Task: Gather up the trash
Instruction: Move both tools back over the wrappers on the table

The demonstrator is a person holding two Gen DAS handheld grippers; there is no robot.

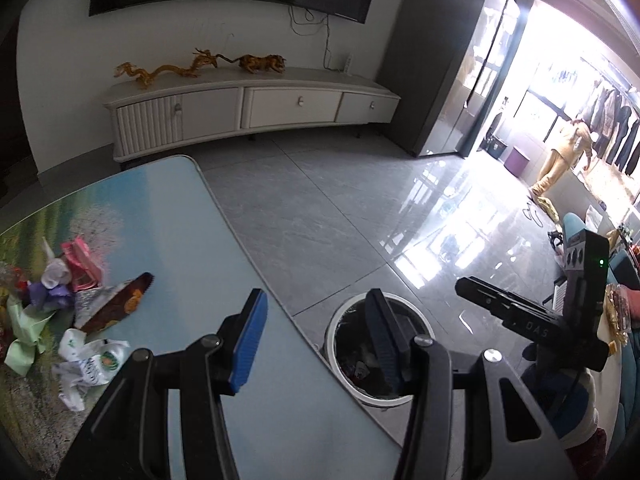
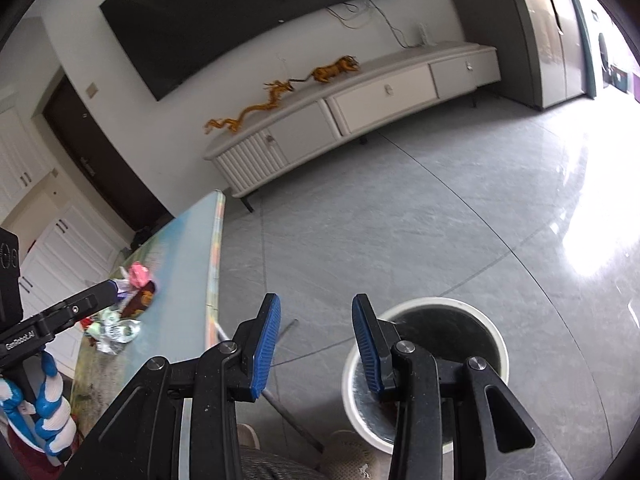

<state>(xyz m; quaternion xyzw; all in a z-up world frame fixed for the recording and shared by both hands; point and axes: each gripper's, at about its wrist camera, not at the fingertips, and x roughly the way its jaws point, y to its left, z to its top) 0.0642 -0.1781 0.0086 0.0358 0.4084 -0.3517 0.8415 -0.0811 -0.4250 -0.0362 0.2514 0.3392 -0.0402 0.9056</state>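
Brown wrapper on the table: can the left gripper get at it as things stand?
Probably yes. The left gripper is open and empty, and the brown wrapper lies at the near edge of the trash pile on the table, with nothing lying on top of it.

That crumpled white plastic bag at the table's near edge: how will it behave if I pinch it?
The white plastic bag looks thin and crumpled, so probably floppy and very light. It may trail loose folds, perhaps dragging the nearby green wrapper.
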